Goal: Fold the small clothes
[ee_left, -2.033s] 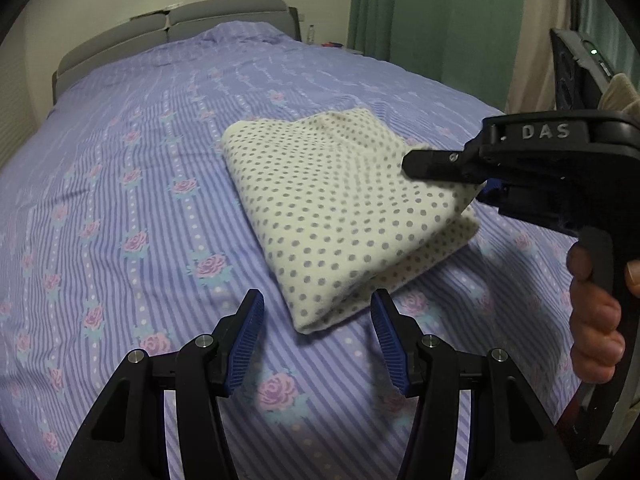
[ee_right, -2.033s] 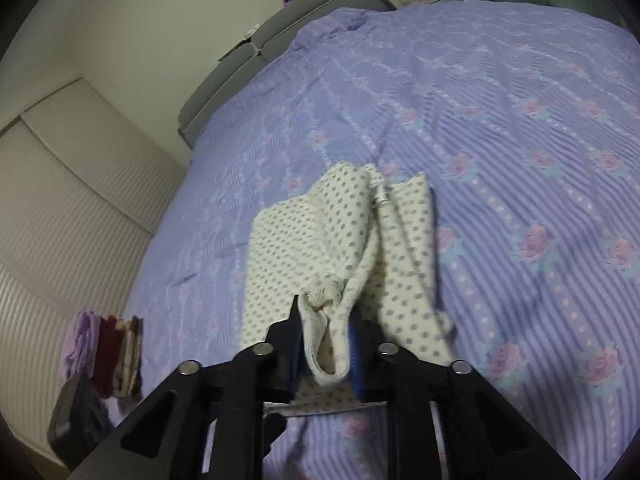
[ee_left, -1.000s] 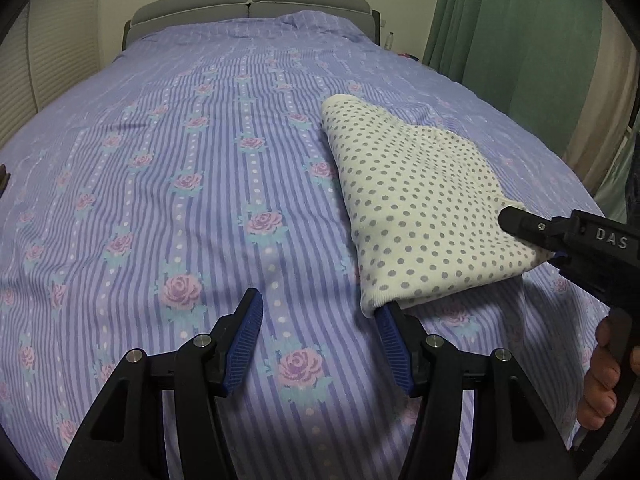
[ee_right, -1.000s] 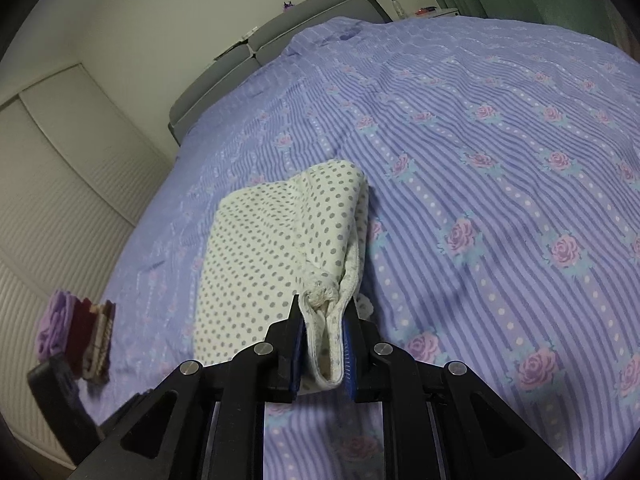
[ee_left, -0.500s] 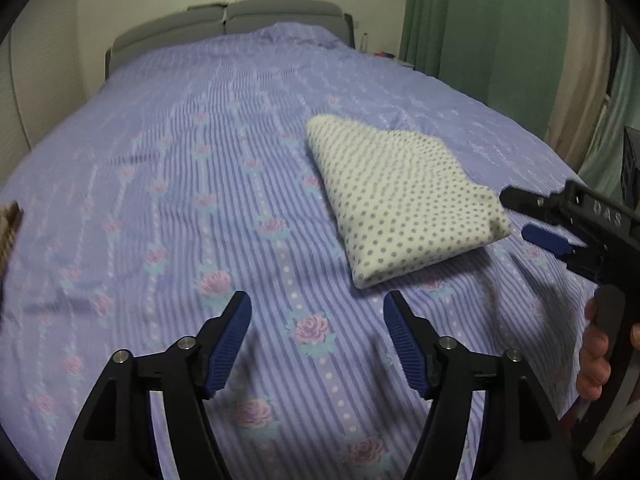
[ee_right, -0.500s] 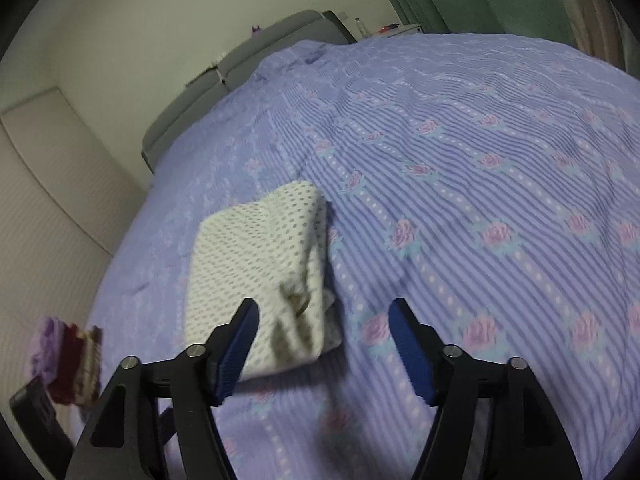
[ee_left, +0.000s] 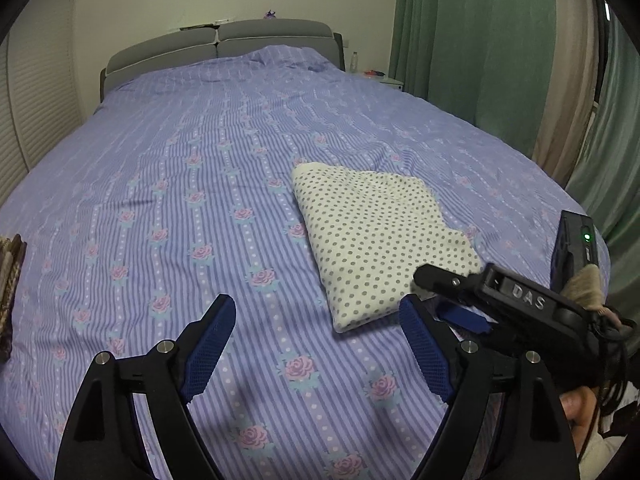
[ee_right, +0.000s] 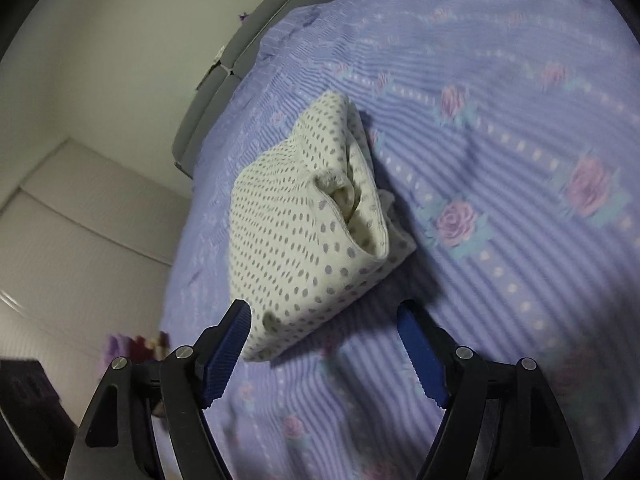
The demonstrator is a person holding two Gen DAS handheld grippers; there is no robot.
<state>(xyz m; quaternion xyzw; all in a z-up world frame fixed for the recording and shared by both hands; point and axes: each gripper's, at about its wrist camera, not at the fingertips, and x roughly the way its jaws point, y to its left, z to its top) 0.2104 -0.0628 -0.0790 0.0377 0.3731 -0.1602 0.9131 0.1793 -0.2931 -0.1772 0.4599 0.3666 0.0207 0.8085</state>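
Note:
A folded cream garment with grey dots (ee_left: 376, 236) lies flat on the purple striped bedspread (ee_left: 200, 184), right of centre in the left wrist view. My left gripper (ee_left: 316, 332) is open and empty, above the bed just short of the garment's near corner. My right gripper (ee_right: 324, 340) is open and empty, close over the garment's (ee_right: 296, 232) near edge; it also shows in the left wrist view (ee_left: 444, 294) at the garment's right corner. The garment's open layered end faces the right wrist camera.
A grey headboard (ee_left: 224, 44) stands at the far end of the bed. Green curtains (ee_left: 472, 40) hang to the right. A small stack of folded clothes (ee_left: 10, 264) sits at the bed's left edge; it also shows blurred in the right wrist view (ee_right: 136, 346).
My right gripper let go of the garment, opened, and now tilts close over its near edge. My left gripper pulled back and rose. The garment lies folded on the bed.

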